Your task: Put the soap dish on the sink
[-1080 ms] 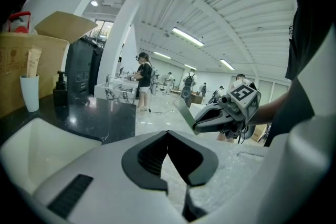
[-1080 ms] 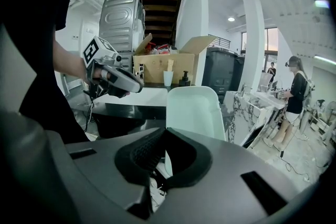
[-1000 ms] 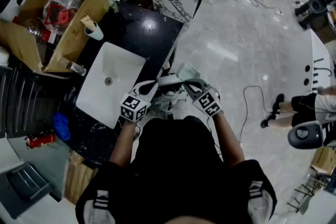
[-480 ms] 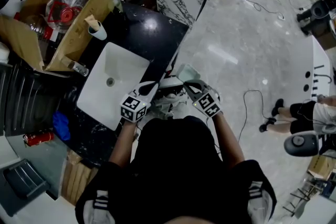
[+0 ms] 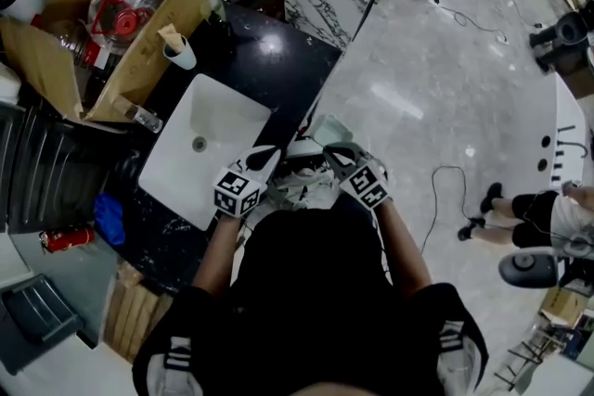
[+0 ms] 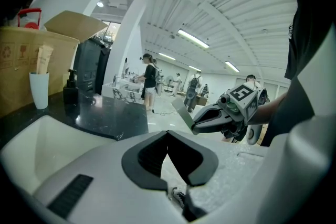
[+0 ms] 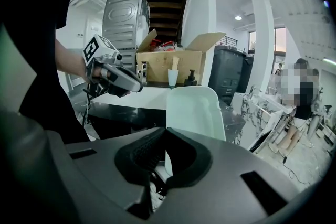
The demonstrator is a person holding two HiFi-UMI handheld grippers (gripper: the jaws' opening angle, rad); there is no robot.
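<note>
Head view | right gripper (image 5: pixel 329 148) stays clamped on dish (image 5: pixel 331 127), held in air just off the counter (image 5: pixel 269 60) edge, right of sink (image 5: pixel 218 130) | left gripper (image 5: pixel 269 153) jaws together, empty | change: near none, both grippers hold position | placement judged not started.

The soap dish (image 7: pixel 193 113) looks like smooth, pale plastic with a soft sheen. Far left, the box (image 5: pixel 139 51) is plain brown cardboard — matt. The counter (image 5: pixel 269 60) is black polished stone — glossy; the sink basin (image 5: pixel 209 153) is smooth white.
</note>
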